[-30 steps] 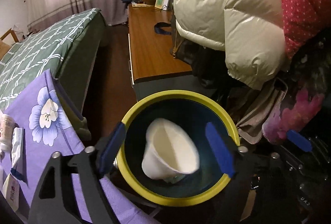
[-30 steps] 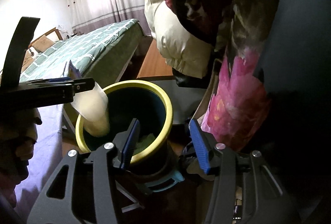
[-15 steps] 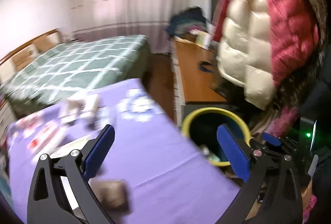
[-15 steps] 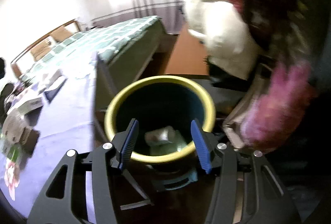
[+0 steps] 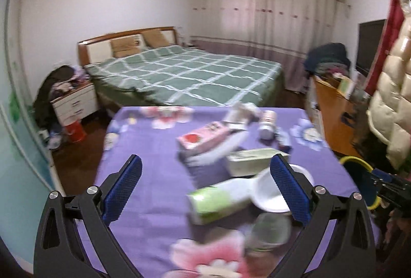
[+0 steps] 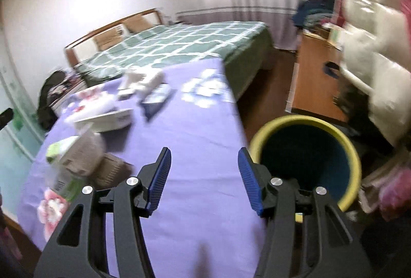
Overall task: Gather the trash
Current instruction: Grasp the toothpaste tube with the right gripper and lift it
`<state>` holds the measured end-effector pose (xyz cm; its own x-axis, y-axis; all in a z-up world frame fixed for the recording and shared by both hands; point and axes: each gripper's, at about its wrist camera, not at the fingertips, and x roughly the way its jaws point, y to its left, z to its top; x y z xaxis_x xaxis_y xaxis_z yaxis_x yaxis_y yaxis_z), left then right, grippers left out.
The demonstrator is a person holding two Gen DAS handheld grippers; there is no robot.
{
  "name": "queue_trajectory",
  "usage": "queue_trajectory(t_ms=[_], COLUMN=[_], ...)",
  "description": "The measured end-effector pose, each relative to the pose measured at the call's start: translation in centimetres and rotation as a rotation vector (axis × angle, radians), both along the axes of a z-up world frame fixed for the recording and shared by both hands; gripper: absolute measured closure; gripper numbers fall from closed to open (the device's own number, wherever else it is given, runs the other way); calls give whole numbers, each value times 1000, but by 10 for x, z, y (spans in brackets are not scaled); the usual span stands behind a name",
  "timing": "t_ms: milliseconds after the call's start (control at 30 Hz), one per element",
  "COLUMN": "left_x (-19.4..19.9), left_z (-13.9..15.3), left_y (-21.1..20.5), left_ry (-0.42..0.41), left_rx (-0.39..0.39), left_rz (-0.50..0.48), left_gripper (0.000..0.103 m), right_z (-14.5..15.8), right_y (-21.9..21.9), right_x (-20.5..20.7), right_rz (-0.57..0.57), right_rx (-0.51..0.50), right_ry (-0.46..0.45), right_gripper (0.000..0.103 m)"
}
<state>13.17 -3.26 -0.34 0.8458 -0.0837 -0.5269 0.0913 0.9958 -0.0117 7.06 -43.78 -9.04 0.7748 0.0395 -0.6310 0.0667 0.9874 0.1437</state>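
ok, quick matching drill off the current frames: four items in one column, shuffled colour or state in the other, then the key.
Items:
1. trash bin
2. table cloth
3. bed cover
4. left hand-held gripper

Colour or state:
A. green with white grid
B. open, holding nothing
C. yellow rim, dark inside
D. purple with flowers

Pairs: 1-C, 2-D, 3-A, 4-B

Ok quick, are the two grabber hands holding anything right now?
Left gripper: open, holding nothing, over the purple tablecloth.
Right gripper: open, holding nothing, beside the yellow-rimmed bin.
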Motion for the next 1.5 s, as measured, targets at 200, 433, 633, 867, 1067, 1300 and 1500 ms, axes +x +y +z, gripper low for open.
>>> queue_trajectory(t_ms=[200, 433, 633, 867, 1067, 1300, 1500], left_x=[5, 26, 49, 72, 83, 79, 71], left_z=[-6, -20, -32, -44, -53, -55, -49], left_y=[33, 42, 46, 60, 63, 58, 51], left_ry=[-5, 16, 36, 56, 71, 73, 57], left_rx=[-11, -18, -23, -45, -56, -59, -57], left_rz=[59, 74, 86, 118, 117, 97, 81], left_gripper=[5, 5, 5, 5, 5, 5, 5], right_z=[-1, -18, -40, -64, -70, -61, -48], right_y=[38, 53, 62, 69, 68, 58, 42], right_x=[67, 161, 217, 245, 246, 230, 195], right_rz=[71, 88, 75, 53, 38, 45, 52], right_rx=[-17, -25, -7, -24, -49, -27, 8], right_ry=[30, 141, 232, 317, 325, 312, 270], right_gripper=[51, 51, 51, 51, 66, 86, 93])
